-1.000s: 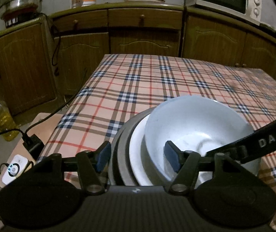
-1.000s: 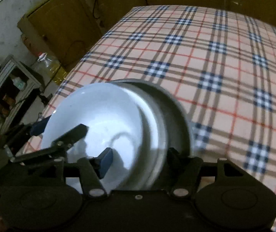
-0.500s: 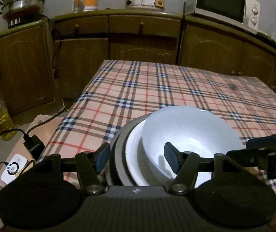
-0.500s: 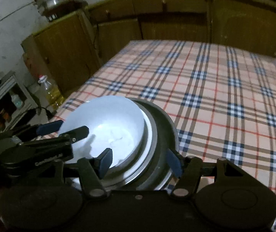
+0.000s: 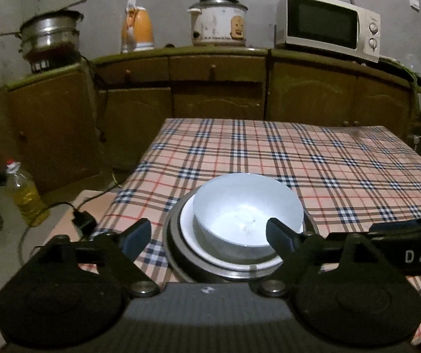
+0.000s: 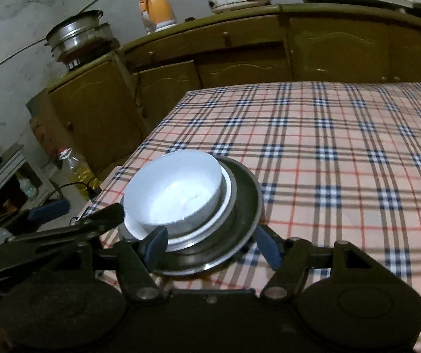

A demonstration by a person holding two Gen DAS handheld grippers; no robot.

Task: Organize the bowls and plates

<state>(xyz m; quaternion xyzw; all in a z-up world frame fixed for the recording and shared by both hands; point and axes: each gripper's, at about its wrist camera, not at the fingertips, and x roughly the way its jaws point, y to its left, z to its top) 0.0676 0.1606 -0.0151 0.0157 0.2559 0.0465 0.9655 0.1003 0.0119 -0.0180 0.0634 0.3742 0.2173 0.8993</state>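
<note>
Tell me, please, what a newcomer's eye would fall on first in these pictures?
The bright white bowl stands out, stacked on a white plate inside a dark metal dish at the near edge of the plaid tablecloth. Both open claws, left and right, frame the stack without touching it. Behind, a microwave and rice cooker sit on the cabinets.

plaid table [image 5: 313, 158], dark plate [image 6: 240, 220] atop

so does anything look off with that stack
The bowl sits off-centre in the plates, shifted toward the table edge. The stack itself stands close to that edge. Nothing looks spilled or broken.
</note>
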